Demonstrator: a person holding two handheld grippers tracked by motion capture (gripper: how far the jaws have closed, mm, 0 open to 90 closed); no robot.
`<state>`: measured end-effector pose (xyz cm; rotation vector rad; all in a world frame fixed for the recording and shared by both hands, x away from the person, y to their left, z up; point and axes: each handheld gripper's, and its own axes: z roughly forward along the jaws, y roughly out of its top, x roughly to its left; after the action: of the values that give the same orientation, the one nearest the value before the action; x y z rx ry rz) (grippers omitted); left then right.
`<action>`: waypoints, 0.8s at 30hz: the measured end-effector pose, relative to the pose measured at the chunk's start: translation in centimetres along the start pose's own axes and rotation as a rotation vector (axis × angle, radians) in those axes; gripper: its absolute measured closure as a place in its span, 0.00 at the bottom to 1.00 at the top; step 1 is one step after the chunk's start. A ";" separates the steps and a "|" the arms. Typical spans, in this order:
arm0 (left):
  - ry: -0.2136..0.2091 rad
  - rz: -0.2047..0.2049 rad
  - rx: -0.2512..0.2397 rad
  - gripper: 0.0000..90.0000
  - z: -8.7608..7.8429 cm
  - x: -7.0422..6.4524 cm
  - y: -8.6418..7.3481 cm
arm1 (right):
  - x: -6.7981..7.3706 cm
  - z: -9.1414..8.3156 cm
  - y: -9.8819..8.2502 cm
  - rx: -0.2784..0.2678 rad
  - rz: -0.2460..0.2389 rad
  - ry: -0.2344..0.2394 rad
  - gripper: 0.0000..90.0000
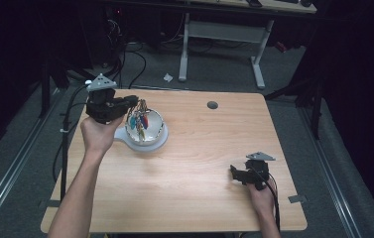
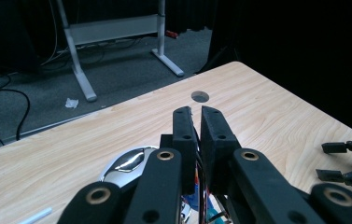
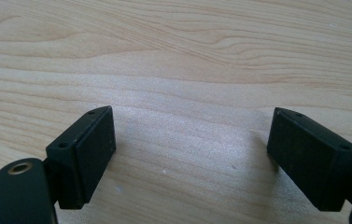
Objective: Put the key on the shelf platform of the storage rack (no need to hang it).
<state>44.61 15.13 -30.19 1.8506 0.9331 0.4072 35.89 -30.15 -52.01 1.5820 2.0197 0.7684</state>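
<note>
Two grippers work over a light wooden table [image 1: 189, 168] that has a small round hole [image 1: 212, 105] near its far edge. Around the table the room is dark, with grey carpet, black cables at the left and the white legs of another table [image 1: 256, 59] behind.

At the left, the left gripper [image 1: 134, 101] is held above a clear glass bowl [image 1: 158, 124], which stands on a white dish [image 1: 125, 135] on the left part of the table. Its jaws are pressed almost together and they pinch a bunch of colourful small things [image 1: 139, 121] on thin strings or wires. The bunch hangs down into the bowl; blue, red and green pieces can be seen, but what they are exactly I cannot tell. In the left gripper view the shiny rim of the bowl [image 2: 127, 163] shows under the jaws.

At the right, the right gripper [image 1: 234, 172] rests low near the front right part of the table, well apart from the bowl. Its jaws stand wide open and hold nothing, with bare wood between them.
</note>
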 end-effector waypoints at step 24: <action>0.002 -0.029 0.016 0.95 2.9 1.3 0.2 | 0.0 0.0 0.0 0.000 0.000 0.000 0.17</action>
<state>47.43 14.22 -31.49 1.8493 0.9666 0.3846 35.89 -30.15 -52.01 1.5822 2.0198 0.7684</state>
